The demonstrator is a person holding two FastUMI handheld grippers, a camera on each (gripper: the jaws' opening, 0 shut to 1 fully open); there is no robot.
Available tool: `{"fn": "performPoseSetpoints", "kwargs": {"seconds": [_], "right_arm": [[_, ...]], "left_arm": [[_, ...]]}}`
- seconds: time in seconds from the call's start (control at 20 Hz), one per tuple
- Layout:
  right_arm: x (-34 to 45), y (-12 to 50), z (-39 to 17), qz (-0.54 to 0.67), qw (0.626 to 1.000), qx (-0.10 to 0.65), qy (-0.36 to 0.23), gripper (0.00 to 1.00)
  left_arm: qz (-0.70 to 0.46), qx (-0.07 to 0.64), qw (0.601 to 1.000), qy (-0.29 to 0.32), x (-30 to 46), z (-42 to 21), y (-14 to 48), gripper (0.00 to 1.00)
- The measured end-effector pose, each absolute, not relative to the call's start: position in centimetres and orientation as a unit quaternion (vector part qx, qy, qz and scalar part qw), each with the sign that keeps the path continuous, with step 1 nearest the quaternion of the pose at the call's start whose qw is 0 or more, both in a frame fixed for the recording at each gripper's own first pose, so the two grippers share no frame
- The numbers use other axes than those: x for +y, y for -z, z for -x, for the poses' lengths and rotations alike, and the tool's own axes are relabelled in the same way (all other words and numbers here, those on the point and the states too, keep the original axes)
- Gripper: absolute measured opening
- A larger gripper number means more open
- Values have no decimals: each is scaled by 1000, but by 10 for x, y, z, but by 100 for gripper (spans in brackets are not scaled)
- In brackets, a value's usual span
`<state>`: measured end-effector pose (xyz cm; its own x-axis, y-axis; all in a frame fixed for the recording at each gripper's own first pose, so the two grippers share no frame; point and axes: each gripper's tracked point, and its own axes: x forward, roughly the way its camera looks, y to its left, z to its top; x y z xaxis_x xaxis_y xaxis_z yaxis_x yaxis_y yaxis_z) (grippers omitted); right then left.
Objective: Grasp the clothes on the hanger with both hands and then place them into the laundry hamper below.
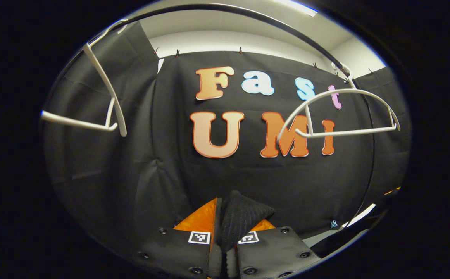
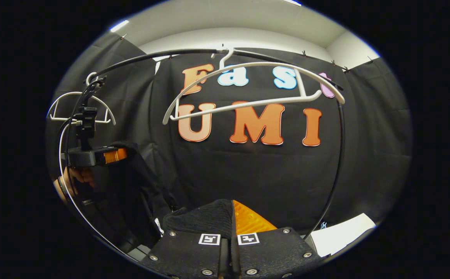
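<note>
Between both grippers: dark garment (image 2: 131, 182) hanging, hangers bare at 12.
Left gripper (image 1: 230, 228) and right gripper (image 2: 228, 224) are each pinching cloth, jaws nearly closed; thin bites risking slipping before hamper.

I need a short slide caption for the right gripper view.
Right gripper shut on dark garment below a bare white hanger; left gripper grips the same garment.

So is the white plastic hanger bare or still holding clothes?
Bare: the white plastic hanger hangs empty from the black rail.
</note>
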<state>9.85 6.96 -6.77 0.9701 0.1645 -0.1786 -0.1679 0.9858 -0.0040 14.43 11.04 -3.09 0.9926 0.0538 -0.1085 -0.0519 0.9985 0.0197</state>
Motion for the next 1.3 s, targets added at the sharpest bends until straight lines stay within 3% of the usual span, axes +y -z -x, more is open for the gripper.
{"fn": "performPoseSetpoints", "kwargs": {"seconds": [0.25,0.8,1.05,1.15,1.3], "right_arm": [[97,145,-112,14,979,178,-103,2],[125,349,-84,21,934,345,-94,6],[134,402,-65,10,913,395,-99,10],[131,402,-62,20,911,400,-97,11],[128,407,-55,30,908,406,-99,22]], "left_arm": [[-18,165,986,-11,91,-112,128,14],[-36,367,928,44,51,-56,334,13],[-19,469,882,44,52,-7,404,14],[-35,501,864,37,62,9,422,21],[-40,551,833,12,80,34,449,27]]}}
